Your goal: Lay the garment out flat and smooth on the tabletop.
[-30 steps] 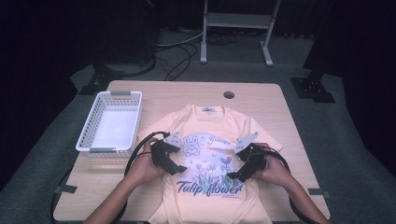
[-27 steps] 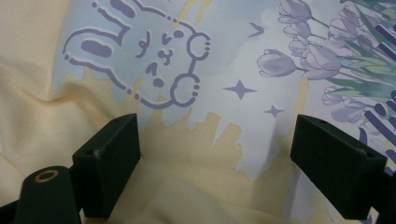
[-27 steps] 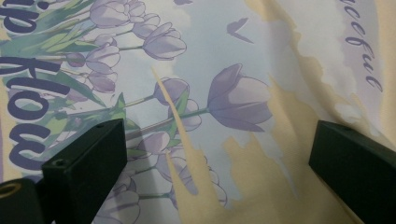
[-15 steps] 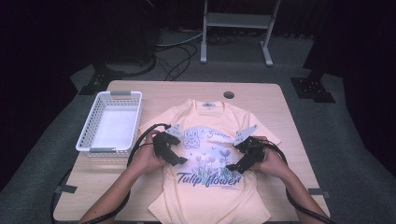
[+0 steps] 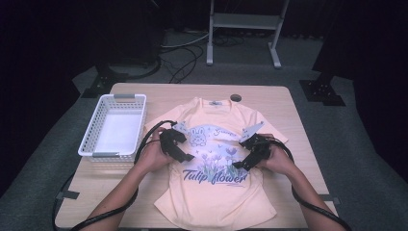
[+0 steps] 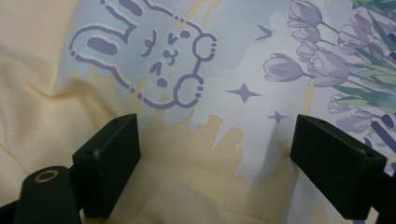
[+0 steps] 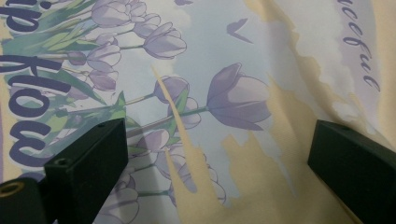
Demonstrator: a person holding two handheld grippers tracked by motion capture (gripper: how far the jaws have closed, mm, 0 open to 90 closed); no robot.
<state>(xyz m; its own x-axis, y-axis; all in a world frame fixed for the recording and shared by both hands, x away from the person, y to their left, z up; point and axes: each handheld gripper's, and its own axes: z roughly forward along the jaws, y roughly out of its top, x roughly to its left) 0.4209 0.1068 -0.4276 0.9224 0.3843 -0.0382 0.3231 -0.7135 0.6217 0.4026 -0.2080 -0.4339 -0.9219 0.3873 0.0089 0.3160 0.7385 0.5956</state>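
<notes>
- White basket (image 5: 113,127): it stands at the left of the table (image 5: 308,130), just beside the shirt's left sleeve and apart from both hands. If the shirt is meant to end up there, a loose bundle could catch on its rim.
- Left gripper (image 5: 185,156): it hangs low over the yellow T-shirt (image 5: 219,192), beside the rabbit print (image 6: 149,60). Its jaws stand wide apart with only flat cloth showing between them, so it has hold of nothing. The risk here, as I judge it, is closing on the smooth middle of the chest: the pads would slide over the fabric, or pinch both layers and drag the whole garment sideways.
- T-shirt: it lies face up in the middle of the table, collar away from the person, hem at the near edge, printed with tulips and the words "Tulip flower". Soft creases already run through the cloth beside the rabbit in the left gripper view; an uneven pull from the two sides would deepen them and leave a crooked fold.
- Right gripper (image 5: 241,164): it sits over the tulip print (image 7: 233,100), jaws likewise spread wide and empty, cloth beneath them. If this side grips later or higher than the other, the shirt would likely twist.
- Trailing cables (image 5: 312,207): they loop along both forearms near the shirt's edges and could snag a sleeve as the hands travel.
</notes>
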